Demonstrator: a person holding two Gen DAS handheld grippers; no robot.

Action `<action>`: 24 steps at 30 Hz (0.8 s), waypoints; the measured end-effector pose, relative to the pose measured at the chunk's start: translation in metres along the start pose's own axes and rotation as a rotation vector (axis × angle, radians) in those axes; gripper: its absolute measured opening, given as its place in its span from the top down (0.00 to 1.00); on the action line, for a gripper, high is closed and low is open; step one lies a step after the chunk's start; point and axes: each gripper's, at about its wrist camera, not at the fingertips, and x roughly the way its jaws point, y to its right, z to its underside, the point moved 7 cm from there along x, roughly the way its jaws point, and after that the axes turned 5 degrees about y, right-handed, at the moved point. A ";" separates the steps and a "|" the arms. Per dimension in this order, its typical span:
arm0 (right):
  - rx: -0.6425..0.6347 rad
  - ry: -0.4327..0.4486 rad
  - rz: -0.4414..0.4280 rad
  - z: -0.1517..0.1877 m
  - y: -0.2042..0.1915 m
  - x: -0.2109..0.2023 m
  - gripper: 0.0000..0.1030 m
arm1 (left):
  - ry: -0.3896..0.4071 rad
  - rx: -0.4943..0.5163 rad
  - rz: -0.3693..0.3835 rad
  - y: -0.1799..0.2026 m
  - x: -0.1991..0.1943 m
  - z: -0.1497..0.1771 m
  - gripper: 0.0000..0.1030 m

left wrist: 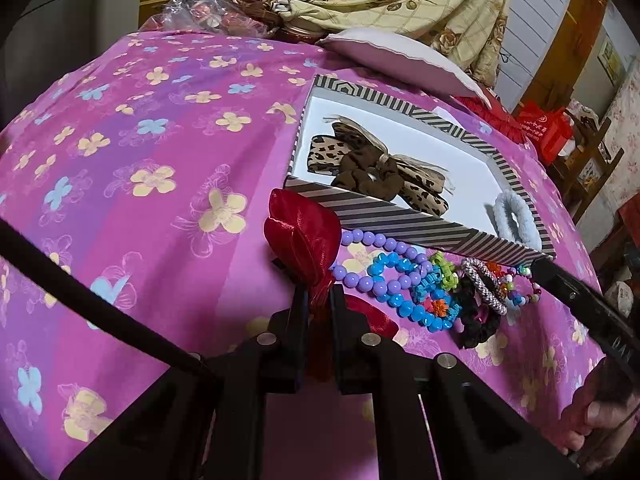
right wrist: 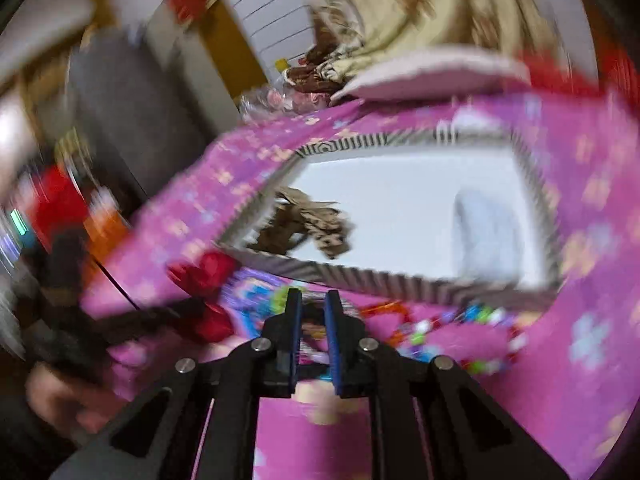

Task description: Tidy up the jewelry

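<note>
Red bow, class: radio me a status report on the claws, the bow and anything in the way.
Left claw shut on red bow. Right claw narrowly open, empty, view blurred. Striped box just beyond bow; beads lying alongside.

no legible text, red bag print unreadable

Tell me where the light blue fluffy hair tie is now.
In the left wrist view, the light blue hair tie lies inside the striped box, in its near right corner, apart from the leopard bow.
</note>
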 end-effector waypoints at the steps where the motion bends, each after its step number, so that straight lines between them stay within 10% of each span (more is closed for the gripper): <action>1: -0.029 0.004 0.004 -0.001 -0.004 0.000 0.68 | -0.002 0.001 -0.001 0.000 0.001 0.000 1.00; 2: -0.068 0.001 0.009 0.001 -0.010 0.001 0.50 | -0.004 0.001 0.000 0.001 0.001 0.001 1.00; 6: -0.073 -0.081 -0.046 0.011 -0.015 0.014 0.49 | -0.009 -0.001 0.000 0.000 0.003 0.001 1.00; 11: -0.139 -0.136 0.021 0.020 -0.015 0.027 0.74 | -0.011 -0.001 -0.001 0.000 0.003 0.001 1.00; 24: -0.176 -0.177 0.026 0.030 -0.026 0.034 0.91 | -0.008 0.005 0.002 0.000 0.003 0.003 1.00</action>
